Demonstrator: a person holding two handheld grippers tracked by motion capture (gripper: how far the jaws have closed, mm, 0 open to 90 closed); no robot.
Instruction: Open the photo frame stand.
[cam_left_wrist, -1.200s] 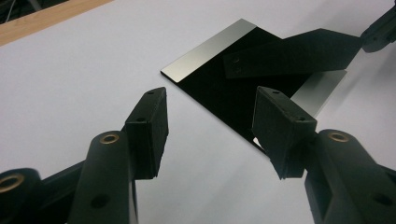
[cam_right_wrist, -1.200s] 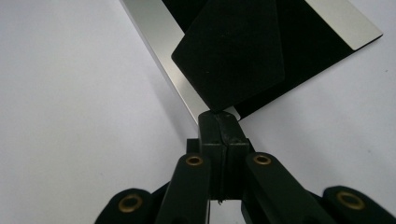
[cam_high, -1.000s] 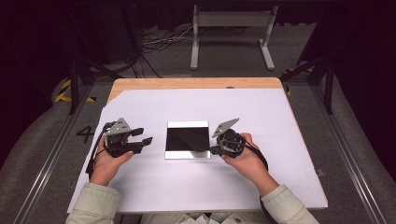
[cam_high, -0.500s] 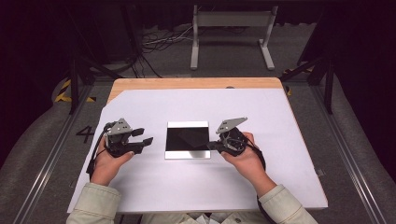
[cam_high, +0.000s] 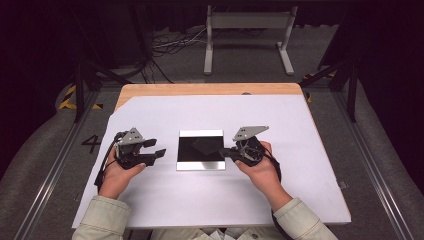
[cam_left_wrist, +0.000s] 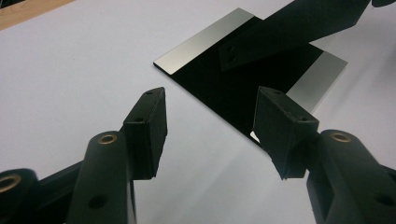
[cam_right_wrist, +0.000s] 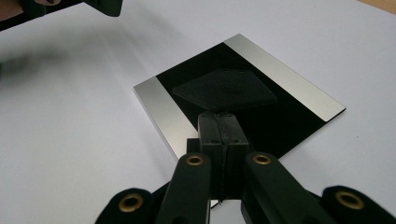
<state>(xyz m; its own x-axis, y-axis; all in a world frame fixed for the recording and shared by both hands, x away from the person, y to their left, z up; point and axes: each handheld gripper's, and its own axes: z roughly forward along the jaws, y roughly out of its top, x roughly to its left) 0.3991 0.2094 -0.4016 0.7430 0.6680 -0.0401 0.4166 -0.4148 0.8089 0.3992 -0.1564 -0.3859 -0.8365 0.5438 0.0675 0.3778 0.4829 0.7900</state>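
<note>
Flat square plate, glossy black centre with silver strips on two edges (cam_high: 201, 150), lies mid-worktop on the white sheet (cam_high: 200, 200). Left tongs (cam_high: 156, 148) sit just beside it, gaping, holding nothing. Right tongs (cam_high: 223, 152) fully closed, empty, tips at the plate's right edge.

**Mirror plate lying flat on the white sheet**

A square plate (cam_high: 201, 150) is lying flat near the middle of a white sheet (cam_high: 200, 200), its edges running square with the table. Its surface is shining like a mirror: the broad middle is reflecting black, while a narrow silver band is showing along the far edge and another along the near edge. A small dark diamond-shaped pad (cam_right_wrist: 225, 89) is sitting on the black middle, slightly toward the far side, turned cornerwise to the plate's edges; whether it is a separate piece or a reflection is unclear. The plate's rim is looking thin and dark.
</note>
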